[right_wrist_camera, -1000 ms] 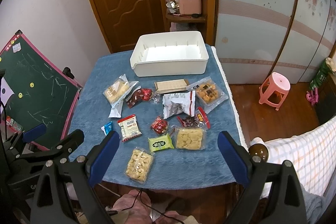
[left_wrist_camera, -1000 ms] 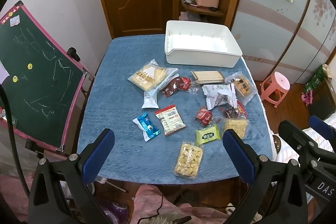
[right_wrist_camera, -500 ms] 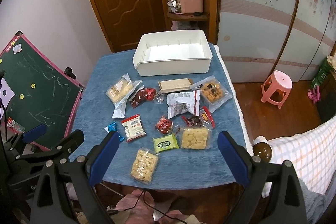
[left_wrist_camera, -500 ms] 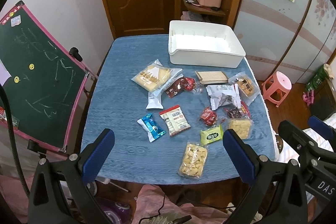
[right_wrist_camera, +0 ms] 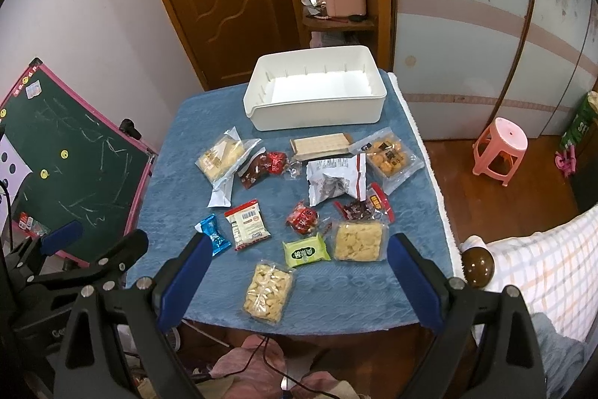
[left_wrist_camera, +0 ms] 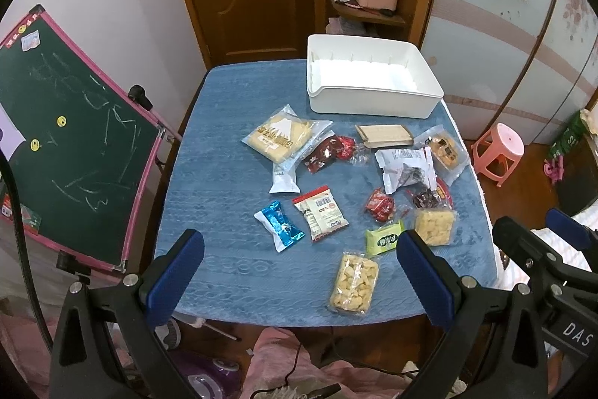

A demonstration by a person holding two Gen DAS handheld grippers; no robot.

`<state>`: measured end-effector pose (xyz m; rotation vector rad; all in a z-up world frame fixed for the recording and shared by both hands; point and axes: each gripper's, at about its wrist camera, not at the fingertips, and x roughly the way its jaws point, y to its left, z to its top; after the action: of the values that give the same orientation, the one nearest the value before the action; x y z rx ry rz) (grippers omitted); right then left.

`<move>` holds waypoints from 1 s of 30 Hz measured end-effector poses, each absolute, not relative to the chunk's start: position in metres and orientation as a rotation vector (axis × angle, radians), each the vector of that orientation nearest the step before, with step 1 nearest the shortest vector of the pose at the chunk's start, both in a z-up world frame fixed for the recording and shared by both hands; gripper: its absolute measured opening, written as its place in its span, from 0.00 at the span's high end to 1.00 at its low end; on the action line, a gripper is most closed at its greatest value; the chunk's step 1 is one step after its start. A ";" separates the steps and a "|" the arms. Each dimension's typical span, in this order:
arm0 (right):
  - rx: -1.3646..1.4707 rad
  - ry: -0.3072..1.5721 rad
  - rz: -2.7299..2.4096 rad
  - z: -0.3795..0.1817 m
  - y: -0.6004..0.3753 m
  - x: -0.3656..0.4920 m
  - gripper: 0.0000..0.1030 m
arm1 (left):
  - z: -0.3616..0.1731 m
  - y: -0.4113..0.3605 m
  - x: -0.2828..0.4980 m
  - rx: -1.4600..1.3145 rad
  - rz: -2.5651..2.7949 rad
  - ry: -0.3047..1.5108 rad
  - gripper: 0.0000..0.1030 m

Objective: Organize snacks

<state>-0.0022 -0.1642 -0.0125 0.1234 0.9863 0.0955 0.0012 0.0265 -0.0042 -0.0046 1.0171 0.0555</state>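
Note:
Several snack packets lie scattered on a blue-clothed table [left_wrist_camera: 224,144]. Among them are a clear bag of yellow puffs [left_wrist_camera: 354,283] at the front, a green packet [left_wrist_camera: 385,237], a blue packet [left_wrist_camera: 278,226] and a bread bag [left_wrist_camera: 278,137]. An empty white bin [left_wrist_camera: 373,77] stands at the table's far side; it also shows in the right wrist view [right_wrist_camera: 314,88]. My left gripper [left_wrist_camera: 299,281] is open and empty above the table's near edge. My right gripper [right_wrist_camera: 297,281] is open and empty, above the puffs bag [right_wrist_camera: 267,290].
A green chalkboard with a pink frame [left_wrist_camera: 63,144] leans at the table's left. A pink stool [right_wrist_camera: 501,148] stands on the floor to the right. A checked blanket [right_wrist_camera: 542,268] lies at the near right. A wooden door and shelf stand behind the table.
Both grippers have moved forward toward the table, so the snacks and bin sit lower and larger in both views. Both stay open. Nothing on the table has moved.

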 end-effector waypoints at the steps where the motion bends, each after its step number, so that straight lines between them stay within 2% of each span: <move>1: 0.127 0.987 0.096 -0.013 -0.165 -0.003 0.07 | -0.004 0.026 0.002 0.000 0.055 1.019 0.01; 17: 0.139 1.001 0.144 -0.020 -0.167 -0.001 0.07 | 0.007 0.041 0.001 -0.009 0.130 0.993 0.01; 30: 0.175 1.144 0.196 -0.060 -0.153 0.016 0.07 | -0.027 0.068 0.012 0.017 -0.044 1.079 0.01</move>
<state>0.0162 -0.1533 -0.0595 0.1751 1.1436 0.1962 0.0120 0.0681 -0.0275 0.0165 1.0794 -0.0438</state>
